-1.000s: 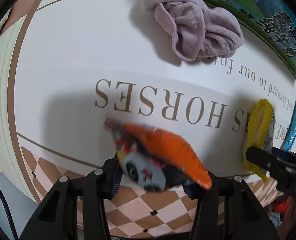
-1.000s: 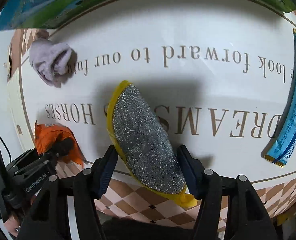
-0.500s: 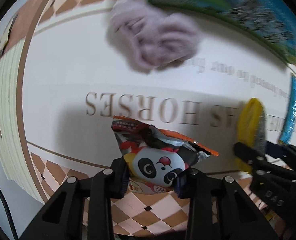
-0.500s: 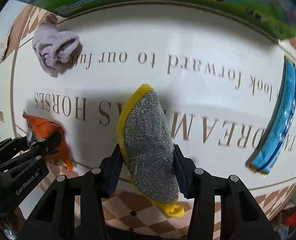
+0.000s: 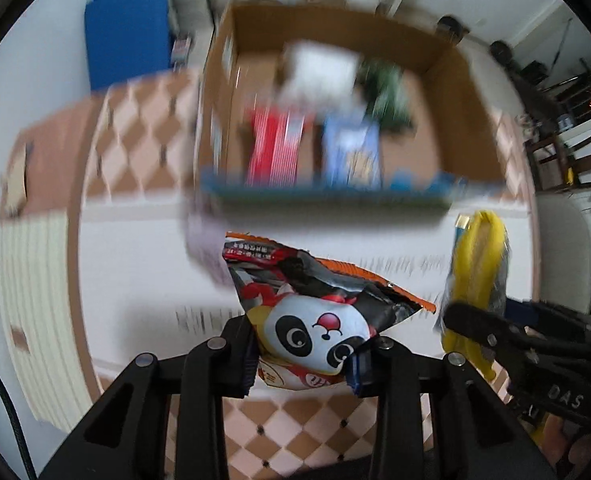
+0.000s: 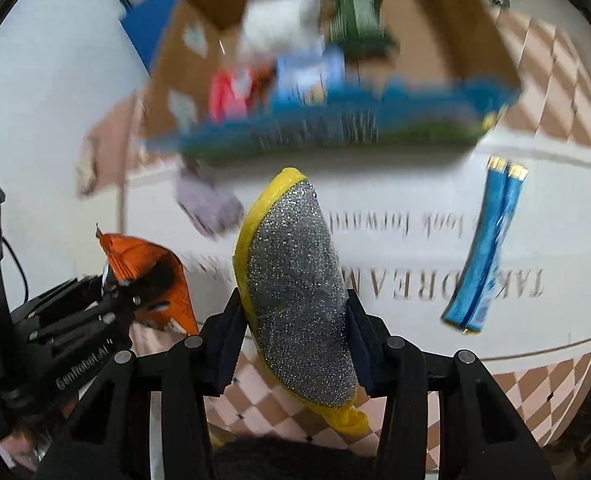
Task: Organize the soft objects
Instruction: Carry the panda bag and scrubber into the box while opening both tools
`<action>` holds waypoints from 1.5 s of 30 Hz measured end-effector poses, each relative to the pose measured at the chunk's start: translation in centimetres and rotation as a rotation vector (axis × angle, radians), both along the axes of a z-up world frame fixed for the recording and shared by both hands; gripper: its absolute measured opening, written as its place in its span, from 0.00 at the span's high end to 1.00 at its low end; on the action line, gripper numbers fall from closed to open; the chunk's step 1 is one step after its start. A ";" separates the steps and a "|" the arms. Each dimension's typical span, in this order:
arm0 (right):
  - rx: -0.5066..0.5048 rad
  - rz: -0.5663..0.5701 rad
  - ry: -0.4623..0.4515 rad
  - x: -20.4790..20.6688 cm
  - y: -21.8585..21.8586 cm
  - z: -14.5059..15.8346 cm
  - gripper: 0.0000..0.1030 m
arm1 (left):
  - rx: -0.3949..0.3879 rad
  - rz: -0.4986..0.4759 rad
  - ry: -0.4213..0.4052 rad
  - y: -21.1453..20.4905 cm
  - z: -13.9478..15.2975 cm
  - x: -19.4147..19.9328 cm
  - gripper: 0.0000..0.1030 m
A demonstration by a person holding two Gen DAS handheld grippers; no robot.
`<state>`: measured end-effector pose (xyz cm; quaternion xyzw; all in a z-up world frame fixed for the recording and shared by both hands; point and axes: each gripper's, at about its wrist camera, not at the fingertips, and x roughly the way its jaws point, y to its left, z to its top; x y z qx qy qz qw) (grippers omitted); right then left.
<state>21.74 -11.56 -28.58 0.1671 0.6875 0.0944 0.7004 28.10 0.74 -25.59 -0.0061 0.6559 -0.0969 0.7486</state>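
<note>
Left gripper (image 5: 303, 354) clamped on panda snack bag (image 5: 319, 312), right gripper (image 6: 291, 328) clamped on yellow-rimmed scouring pad (image 6: 295, 284), both lifted clear of tabletop (image 6: 555, 208); open cardboard box (image 5: 447, 80) straight ahead, beyond tabletop's far edge, roughly equally near to each.

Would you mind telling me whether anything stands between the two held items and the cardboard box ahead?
Nothing visible blocks the way. The panda snack bag and the scouring sponge are held above the mat, and the cardboard box lies ahead, open-topped, though blurred.
</note>
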 end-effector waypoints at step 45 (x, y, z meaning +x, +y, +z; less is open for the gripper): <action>-0.335 -0.166 -0.011 30.5 -9.0 -2.6 0.19 | 0.059 0.006 0.175 4.2 -5.6 25.6 0.26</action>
